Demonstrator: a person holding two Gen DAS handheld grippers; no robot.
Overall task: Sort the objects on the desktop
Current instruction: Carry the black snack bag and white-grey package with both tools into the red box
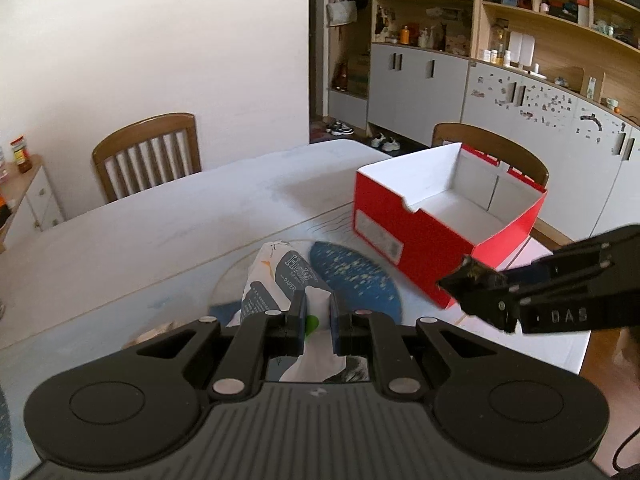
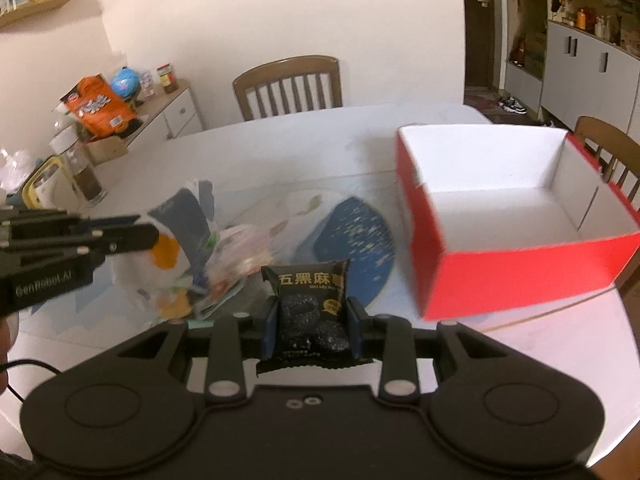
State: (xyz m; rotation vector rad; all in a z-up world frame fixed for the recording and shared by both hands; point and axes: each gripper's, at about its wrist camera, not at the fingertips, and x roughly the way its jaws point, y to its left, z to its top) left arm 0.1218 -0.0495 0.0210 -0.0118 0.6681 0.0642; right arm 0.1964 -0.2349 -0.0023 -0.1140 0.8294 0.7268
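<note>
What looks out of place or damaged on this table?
Nothing looks damaged or spilled. The red box sits upright and empty. The left hand-held gripper pinches a crumpled tissue pack; the right hand-held gripper holds a black snack packet, its wrapper intact.

Tissue pack (image 1: pixel 280 284) lower part hidden behind left tool (image 1: pixel 318 320), motion-blurred in right view
</note>
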